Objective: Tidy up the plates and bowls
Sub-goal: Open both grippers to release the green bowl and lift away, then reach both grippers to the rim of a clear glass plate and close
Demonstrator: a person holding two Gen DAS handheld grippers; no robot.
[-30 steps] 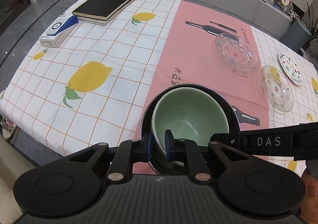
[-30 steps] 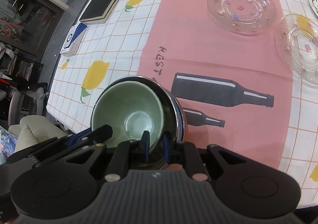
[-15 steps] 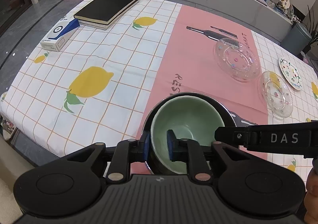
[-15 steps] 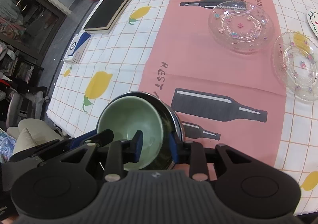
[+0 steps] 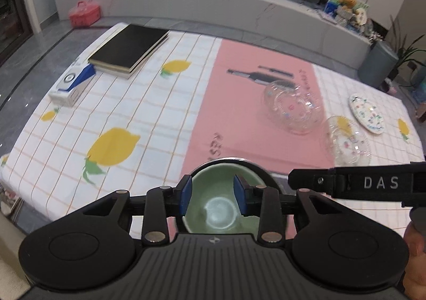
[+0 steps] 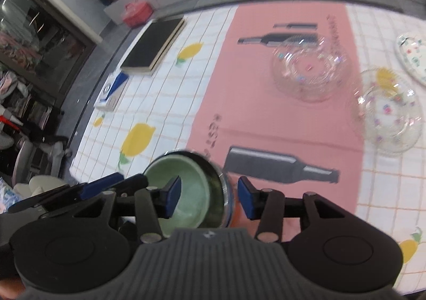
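Both grippers have let go. A second ago the left gripper and the right gripper each pinched a side of the green bowl's rim; their jaws have just been opening, and both now stand about half wide with nothing pressed between the blue pads. The tools have also lifted off: the table takes up less of each view than it did, and more of the room behind shows.

Largest thing first, that table carries a lemon-check cloth with a pink panel down its middle. At the near edge of the pink panel sits the dark bowl with a metal rim, and the green bowl rests nested inside it, upright, seen between and below the left pads and no longer touched by them. In the right view the stacked rims lie below the gap between the pads, free as well.

Smaller pieces are well apart across the cloth: a glass plate on the pink panel, a second glass plate just beside it on the check, and a small patterned plate beyond that. None of these has moved.

So the bowl stack looks finished and released. My reading is that the plates are what remains, probably gathered one on another, and the clear glass ones may be slippery and hard to catch by the rim.
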